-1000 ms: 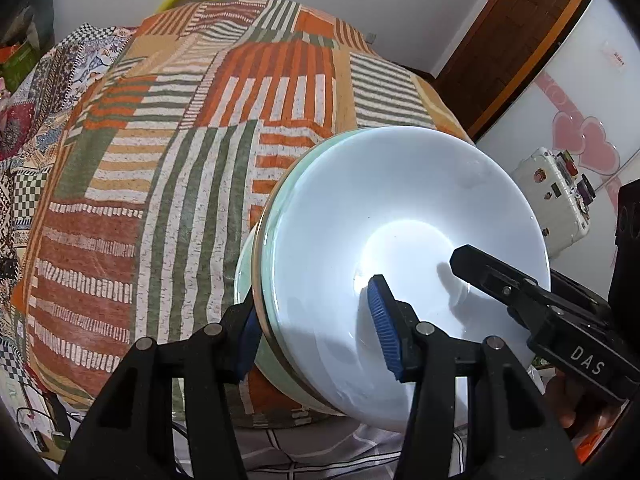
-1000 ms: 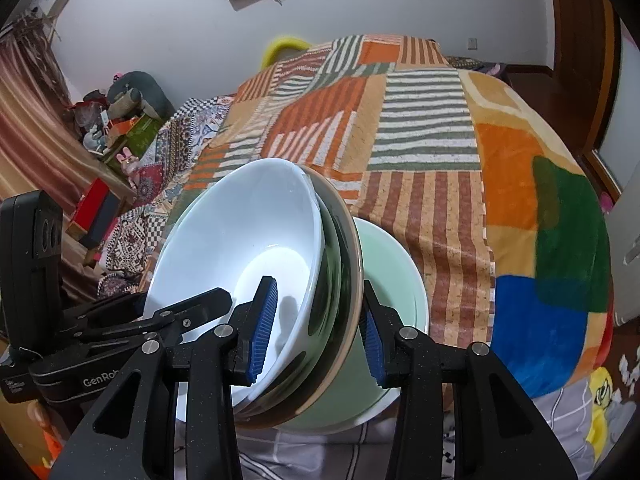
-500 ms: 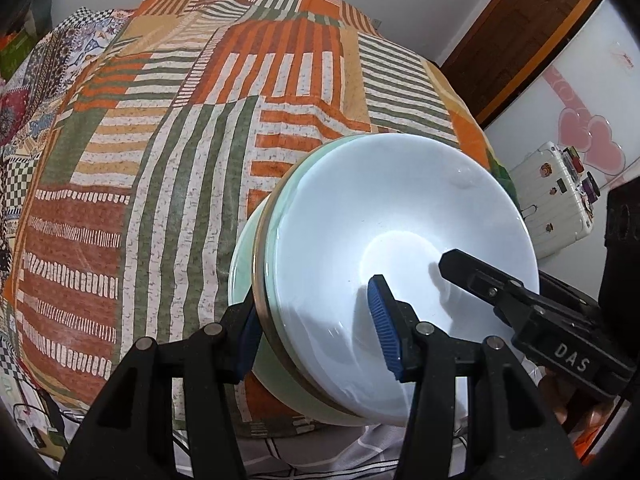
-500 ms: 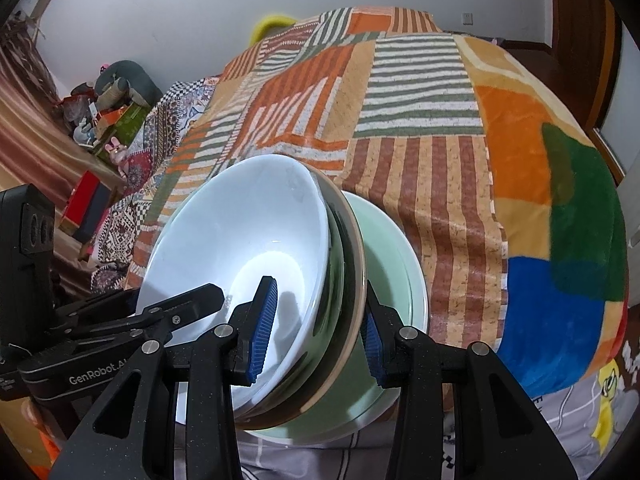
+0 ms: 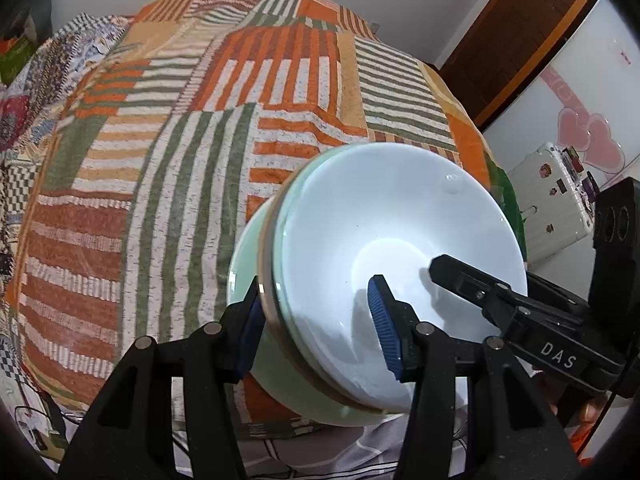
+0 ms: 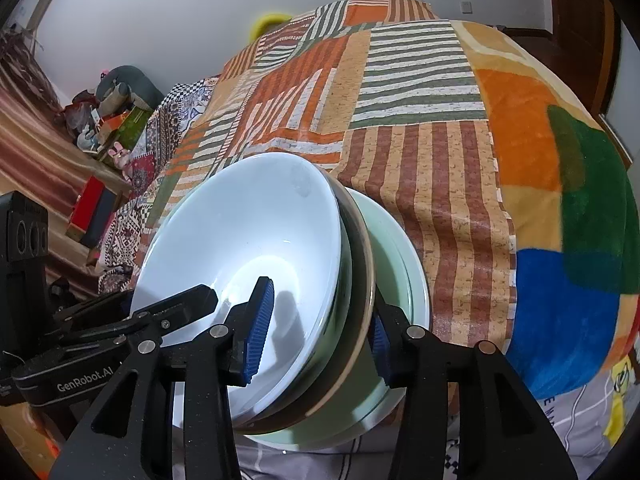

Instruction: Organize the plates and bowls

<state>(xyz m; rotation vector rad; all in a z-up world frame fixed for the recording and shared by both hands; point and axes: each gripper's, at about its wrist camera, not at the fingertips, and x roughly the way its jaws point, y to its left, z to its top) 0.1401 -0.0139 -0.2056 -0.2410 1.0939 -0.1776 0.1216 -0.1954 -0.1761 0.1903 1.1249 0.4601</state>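
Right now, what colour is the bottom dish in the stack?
Pale mint green, under the brown-rimmed dish and the white bowl; it shows best in the right wrist view.

Even, fairly bright indoor light fills both views. A soft glare patch sits in the white bowl (image 5: 400, 264), with finger shadows beside it. Strong fisheye bending bulges the bed (image 6: 420, 92) and darkens the corners; focus is sharp throughout.

Three dishes sit nested in one stack: one white bowl (image 6: 248, 232) on top, one dark brown-rimmed plate (image 6: 358, 280) under it, one pale green plate (image 6: 400, 264) at the bottom. Two tools straddle the stack's near rim, the left tool (image 5: 316, 320) and the right tool (image 6: 320, 324). One patchwork-covered bed (image 6: 420, 100) lies beneath.
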